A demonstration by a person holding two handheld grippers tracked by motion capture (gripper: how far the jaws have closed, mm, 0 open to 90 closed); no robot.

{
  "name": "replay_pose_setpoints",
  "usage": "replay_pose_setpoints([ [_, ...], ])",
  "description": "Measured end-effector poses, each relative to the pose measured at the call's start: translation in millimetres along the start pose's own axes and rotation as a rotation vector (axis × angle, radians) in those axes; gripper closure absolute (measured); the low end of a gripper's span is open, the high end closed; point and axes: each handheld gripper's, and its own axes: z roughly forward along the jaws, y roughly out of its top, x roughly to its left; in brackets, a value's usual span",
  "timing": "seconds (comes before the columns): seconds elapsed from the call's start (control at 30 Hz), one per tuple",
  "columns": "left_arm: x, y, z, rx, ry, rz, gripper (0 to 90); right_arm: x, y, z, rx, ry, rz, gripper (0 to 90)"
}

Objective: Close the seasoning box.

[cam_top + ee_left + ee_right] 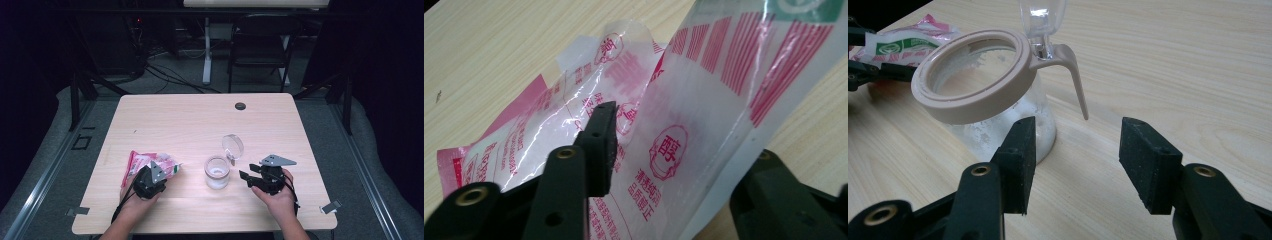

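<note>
from above we saw the pink-printed plastic bag (150,164) lying on the worktop (190,120) beside the open glass jar (217,171). our left tongs (674,145) straddled the bag, pinch unclear; our right tongs (1075,150) stood spread just beside the jar.

So on the table (190,120), the bag (150,164) sits toward the near left, and the jar (217,171) is just right of it, about midway along the near edge. Jar's lid (233,146) stands tipped open behind it. A small round cap (240,106) sits way back by the far edge.
</note>
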Motion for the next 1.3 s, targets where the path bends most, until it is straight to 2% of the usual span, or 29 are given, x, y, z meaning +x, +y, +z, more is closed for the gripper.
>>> replay_pose_setpoints([
  [0.27,4.4,0.6,0.8,0.015,-0.01,-0.037,73.1,-2.3,-2.6,-3.1,-0.002,-0.011,0.009,49.0],
  [0.43,9.1,0.3,-2.3,0.001,-0.021,-0.079,84.3,-3.1,-3.5,-3.2,-0.005,-0.007,0.007,49.1],
  [0.6,11.8,-0.2,-5.0,-0.012,-0.034,-0.109,89.5,-3.5,-3.7,-2.9,-0.002,-0.006,0.008,49.2],
  [0.9,19.5,-0.5,-9.2,-0.03,-0.06,-0.171,90.0,-5.8,-5.1,-4.8,-0.011,-0.006,0.017,49.3],
  [1.3,24.0,-1.7,-14.4,-0.044,-0.07,-0.203,90.0,-7.4,-6.9,-4.9,-0.016,-0.004,0.029,49.4],
])
